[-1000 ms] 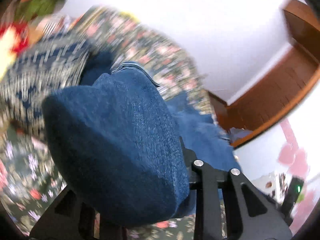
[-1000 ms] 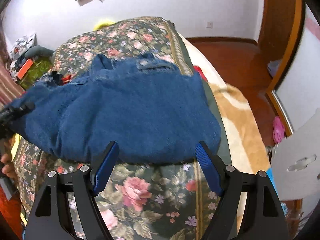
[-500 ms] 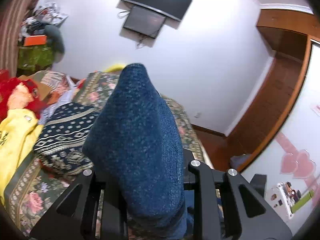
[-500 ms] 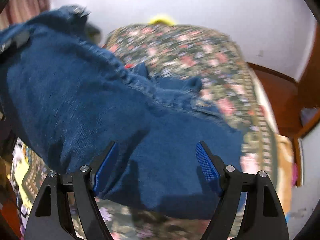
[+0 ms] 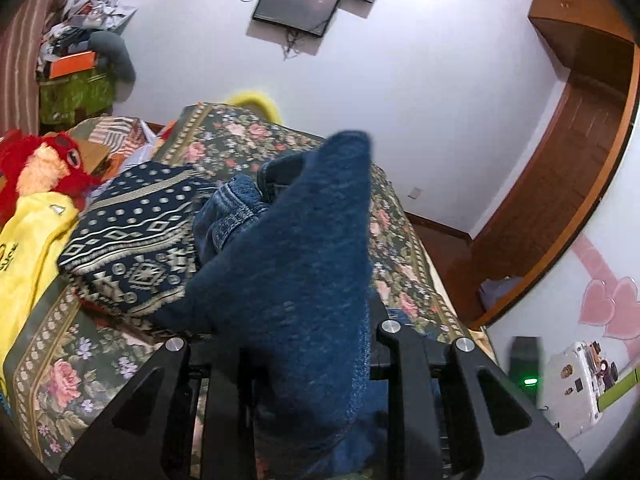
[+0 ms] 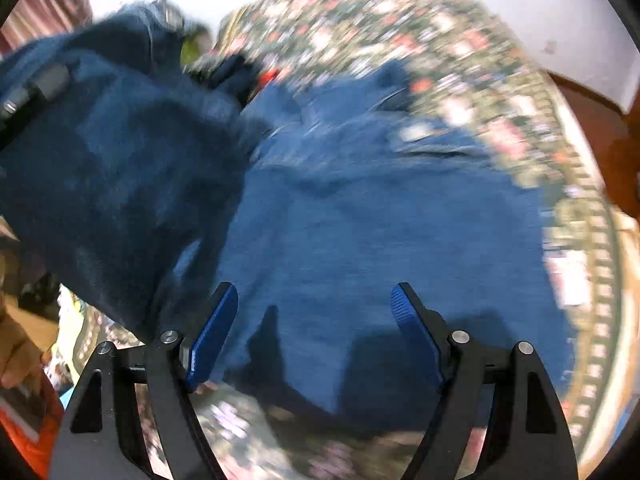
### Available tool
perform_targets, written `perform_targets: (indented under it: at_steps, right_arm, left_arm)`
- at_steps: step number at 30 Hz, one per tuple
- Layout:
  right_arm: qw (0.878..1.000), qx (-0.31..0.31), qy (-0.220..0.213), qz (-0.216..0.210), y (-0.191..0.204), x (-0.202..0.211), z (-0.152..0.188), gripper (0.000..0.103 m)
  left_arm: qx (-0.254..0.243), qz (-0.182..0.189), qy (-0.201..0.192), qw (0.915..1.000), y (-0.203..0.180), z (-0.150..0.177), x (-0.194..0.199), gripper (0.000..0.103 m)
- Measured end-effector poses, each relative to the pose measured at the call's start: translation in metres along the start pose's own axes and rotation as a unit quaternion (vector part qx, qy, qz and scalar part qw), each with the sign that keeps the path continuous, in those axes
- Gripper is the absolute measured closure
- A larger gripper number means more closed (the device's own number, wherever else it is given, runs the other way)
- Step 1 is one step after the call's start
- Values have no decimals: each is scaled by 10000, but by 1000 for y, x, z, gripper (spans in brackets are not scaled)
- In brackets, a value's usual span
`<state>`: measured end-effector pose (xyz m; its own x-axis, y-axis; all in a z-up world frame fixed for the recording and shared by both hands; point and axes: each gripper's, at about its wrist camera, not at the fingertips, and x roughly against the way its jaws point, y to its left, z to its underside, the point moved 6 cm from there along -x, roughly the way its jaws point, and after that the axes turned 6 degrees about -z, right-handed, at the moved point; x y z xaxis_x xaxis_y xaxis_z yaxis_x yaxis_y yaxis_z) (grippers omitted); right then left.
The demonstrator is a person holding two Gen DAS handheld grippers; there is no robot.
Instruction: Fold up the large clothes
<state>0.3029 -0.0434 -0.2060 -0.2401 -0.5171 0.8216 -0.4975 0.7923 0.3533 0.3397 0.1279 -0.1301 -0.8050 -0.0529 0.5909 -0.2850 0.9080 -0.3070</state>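
A large blue denim garment [image 5: 304, 248] lies on the floral bedspread [image 5: 400, 240]. My left gripper [image 5: 308, 340] is shut on a thick fold of it. The fold rises in a peak in front of the camera and hides the fingertips. In the blurred right wrist view the lifted fold [image 6: 120, 160] hangs at the upper left, while the rest of the denim [image 6: 380, 240] spreads flat over the bedspread [image 6: 400, 40]. My right gripper [image 6: 314, 292] hovers open above the flat part, its blue pads [image 6: 212, 332] wide apart with nothing pinched between them.
A folded navy-and-cream patterned blanket [image 5: 136, 248] lies left of the denim, with a yellow garment [image 5: 28, 248] and a red plush toy [image 5: 40, 164] beyond it. A wooden door frame [image 5: 560, 180] stands right of the bed. A hand [image 6: 16, 352] shows at the lower left.
My left gripper has risen with the denim fold, its view swinging from the bed to the wall. My right gripper has slid from the garment's near edge to over its middle, jaws still wide.
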Motion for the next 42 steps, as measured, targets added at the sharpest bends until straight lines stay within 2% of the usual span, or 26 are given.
perform_targets:
  at_steps: [2, 4, 6, 10, 12, 14, 16, 18, 23, 28, 30, 32, 34, 36, 39, 42]
  right_arm:
    - [9988, 12, -195, 454, -19, 22, 3, 27]
    - [9920, -4, -381, 1200, -51, 48, 15, 27]
    - [9859, -230, -370, 1613, -78, 57, 29, 27]
    - [9816, -696, 112, 1773, -118, 47, 62, 27]
    - [9826, -822, 163, 1659, -123, 41, 73, 27]
    - [9840, -919, 142, 1518, -125, 41, 77, 27]
    - [9844, -942, 129, 1483, -125, 43, 79, 27]
    - [9824, -902, 183, 1623, -128, 48, 85, 27]
    - [9833, -949, 222, 1538, -131, 50, 92, 27]
    - [9828, -1101, 91, 1481, -132, 60, 98, 27]
    - [9826, -1161, -5, 1448, -132, 67, 98, 27]
    - [9828, -1162, -74, 1436, -129, 74, 98, 27]
    - [9835, -1137, -173, 1395, -124, 83, 94, 27]
    - [9850, -1102, -258, 1302, -118, 88, 89, 27]
    - [9875, -1044, -434, 1100, -104, 97, 79, 27]
    - [9905, -1106, -581, 567, -87, 100, 69, 27]
  left_arm:
    - [-102, 217, 74, 9997, -20, -1, -3, 79]
    - [-256, 372, 101, 9989, -41, -2, -7, 79]
    - [-441, 539, 102, 9975, -65, -2, -11, 79]
    - [-926, 1039, 196, 9901, -133, 12, -23, 79]
    - [-1189, 1163, 459, 9850, -159, 31, -39, 79]
    - [-1525, 1178, 931, 9768, -182, 67, -61, 81]
    - [-1689, 1153, 1308, 9701, -192, 98, -75, 82]
    - [-1727, 1179, 1571, 9652, -197, 123, -79, 82]
    - [-1990, 1227, 2017, 9511, -189, 160, -83, 82]
    - [-2707, 1113, 1958, 9359, -196, 178, -67, 81]
    - [-2849, 1095, 1931, 9325, -197, 180, -60, 74]
    - [-2844, 1254, 1919, 9309, -197, 179, -47, 55]
    - [-2808, 1380, 1826, 9321, -196, 174, -35, 46]
    - [-2861, 1387, 1614, 9343, -193, 165, -24, 45]
    - [-2924, 1162, 1190, 9417, -178, 144, -9, 39]
    - [-2822, 827, 750, 9528, -152, 120, 4, 24]
